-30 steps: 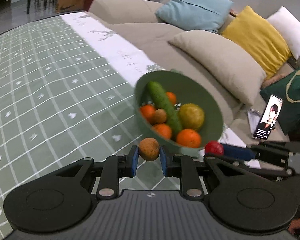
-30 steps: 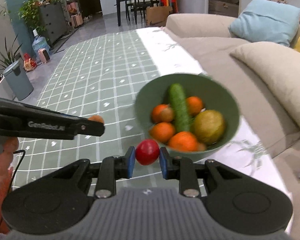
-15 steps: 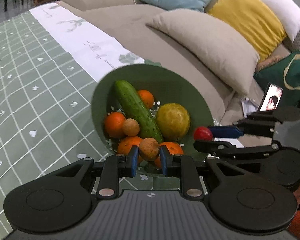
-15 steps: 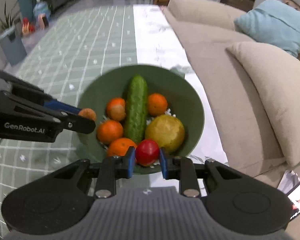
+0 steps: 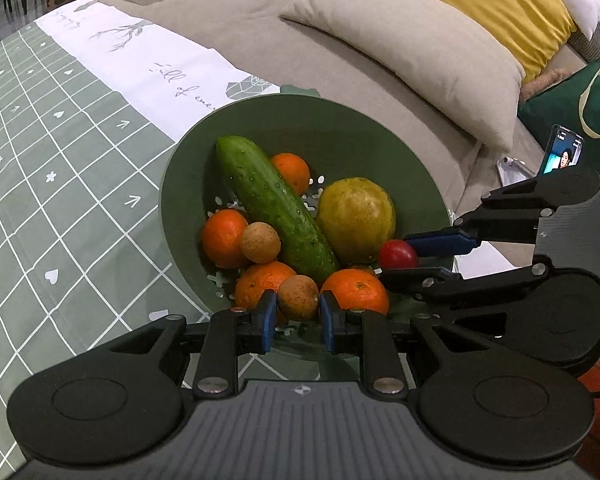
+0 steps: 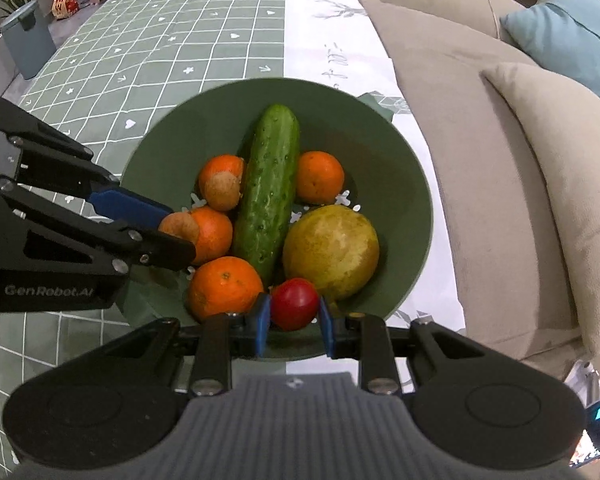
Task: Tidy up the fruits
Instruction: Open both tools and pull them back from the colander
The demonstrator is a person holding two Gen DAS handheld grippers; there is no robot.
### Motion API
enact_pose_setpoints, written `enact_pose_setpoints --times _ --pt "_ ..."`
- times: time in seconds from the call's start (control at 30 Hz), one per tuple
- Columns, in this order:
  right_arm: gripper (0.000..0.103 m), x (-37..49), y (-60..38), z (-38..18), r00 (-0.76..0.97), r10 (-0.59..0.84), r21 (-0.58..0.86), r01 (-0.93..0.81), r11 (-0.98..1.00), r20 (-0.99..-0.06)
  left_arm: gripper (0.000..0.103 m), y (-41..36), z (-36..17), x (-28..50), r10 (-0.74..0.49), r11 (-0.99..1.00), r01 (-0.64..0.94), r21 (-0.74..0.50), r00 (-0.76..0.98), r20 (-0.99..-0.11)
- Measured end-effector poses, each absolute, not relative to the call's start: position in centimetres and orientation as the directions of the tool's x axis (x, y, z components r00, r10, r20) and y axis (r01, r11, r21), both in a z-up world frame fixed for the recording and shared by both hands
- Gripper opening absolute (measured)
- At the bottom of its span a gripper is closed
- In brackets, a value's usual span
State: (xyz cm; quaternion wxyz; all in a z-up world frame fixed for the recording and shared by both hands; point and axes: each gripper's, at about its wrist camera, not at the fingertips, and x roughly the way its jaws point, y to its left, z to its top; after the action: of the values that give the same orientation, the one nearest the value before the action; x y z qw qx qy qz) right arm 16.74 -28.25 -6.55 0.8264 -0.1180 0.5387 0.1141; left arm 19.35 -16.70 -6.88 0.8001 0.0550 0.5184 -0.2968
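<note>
A green bowl (image 5: 340, 120) (image 6: 400, 168) on the table holds a cucumber (image 5: 274, 204) (image 6: 266, 188), several oranges, a yellow-green fruit (image 5: 356, 220) (image 6: 332, 252) and a small brown fruit (image 5: 260, 242) (image 6: 222, 190). My left gripper (image 5: 298, 312) is shut on another small brown fruit (image 5: 298, 298) (image 6: 180, 226) over the bowl's near edge. Over the bowl's near rim, my right gripper (image 6: 294, 318) is shut on a small red fruit (image 6: 294, 304) (image 5: 398, 254). The two grippers hang side by side above the fruit.
The table has a green checked cloth (image 5: 60, 160) (image 6: 180, 20) with a white border. A beige sofa (image 5: 300, 40) (image 6: 480, 160) with beige, yellow, blue and white cushions runs along the bowl's far side. A lit phone (image 5: 562, 156) stands at the right.
Both grippers have moved in over the bowl and lower, each still holding its fruit. The bowl now fills the middle of both views.
</note>
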Motion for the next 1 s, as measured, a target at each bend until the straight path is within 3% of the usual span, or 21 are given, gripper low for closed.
enact_pose_setpoints --times 0.07,0.17,0.23,0.5,0.57,0.63,0.87,1.0 --pt "0.022 16.8 -28.2 -6.5 0.390 0.059 -0.073 -0.317 0.946 -0.919 0.028 -16.8 -6.9 19.4 -0.414 0.820 0.531 -0.214 0.290 -0.863" --pt "0.024 16.7 -28.1 -6.2 0.396 0.049 -0.087 -0.319 0.944 -0.917 0.039 -16.8 -6.5 19.0 -0.409 0.821 0.535 -0.199 0.308 -0.859" --pt "0.034 16.5 -28.1 -5.7 0.407 0.042 -0.099 -0.320 0.942 -0.912 0.049 -16.7 -6.0 18.7 -0.417 0.815 0.545 -0.195 0.319 -0.851" --pt "0.039 15.1 -27.3 -2.1 0.473 0.051 -0.113 -0.311 0.944 -0.880 0.050 -15.1 -2.0 16.3 -0.396 0.826 0.550 -0.120 0.418 -0.817" --pt "0.050 14.4 -26.9 -0.7 0.504 0.059 -0.111 -0.301 0.947 -0.862 0.051 -14.0 -0.5 15.5 -0.385 0.842 0.530 -0.099 0.463 -0.798" --pt "0.071 13.5 -26.2 0.9 0.555 0.055 -0.128 -0.286 0.950 -0.830 0.052 -12.9 0.9 14.6 -0.369 0.859 0.506 -0.074 0.513 -0.775" --pt "0.082 9.6 -23.9 6.6 0.718 0.082 -0.136 -0.241 0.961 -0.691 0.063 -8.1 6.0 10.5 -0.276 0.934 0.358 0.009 0.734 -0.620" --pt "0.089 6.2 -22.4 9.1 0.801 0.121 -0.085 -0.209 0.974 -0.587 0.079 -5.9 7.6 7.6 -0.217 0.961 0.275 0.038 0.830 -0.513"
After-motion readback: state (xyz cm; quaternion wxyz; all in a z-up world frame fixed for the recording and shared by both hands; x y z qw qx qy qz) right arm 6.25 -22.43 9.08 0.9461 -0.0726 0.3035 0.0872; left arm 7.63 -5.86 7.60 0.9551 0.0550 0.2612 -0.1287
